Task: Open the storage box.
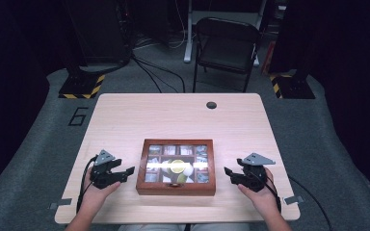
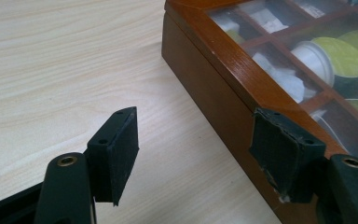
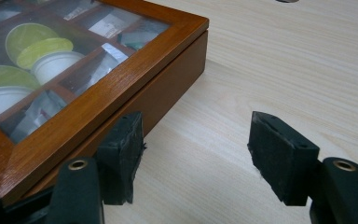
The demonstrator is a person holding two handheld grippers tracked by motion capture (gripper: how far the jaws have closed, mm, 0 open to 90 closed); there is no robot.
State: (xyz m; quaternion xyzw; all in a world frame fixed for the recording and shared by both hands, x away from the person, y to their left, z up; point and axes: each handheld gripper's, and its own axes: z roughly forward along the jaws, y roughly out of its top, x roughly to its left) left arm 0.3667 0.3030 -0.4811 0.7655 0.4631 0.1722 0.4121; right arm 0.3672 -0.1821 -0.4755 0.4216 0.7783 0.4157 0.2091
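I have the wooden box [image 1: 176,167] with its glass lid shut, near the front edge of the surface [image 1: 125,115], between my grippers. The left gripper [image 1: 125,172] and right gripper [image 1: 229,172] both stand open, empty, just beside its ends. To lift the lid well, I'd approach level and catch the lid's rim evenly. Beyond stand a folding chair [image 1: 226,45] and dark floor.
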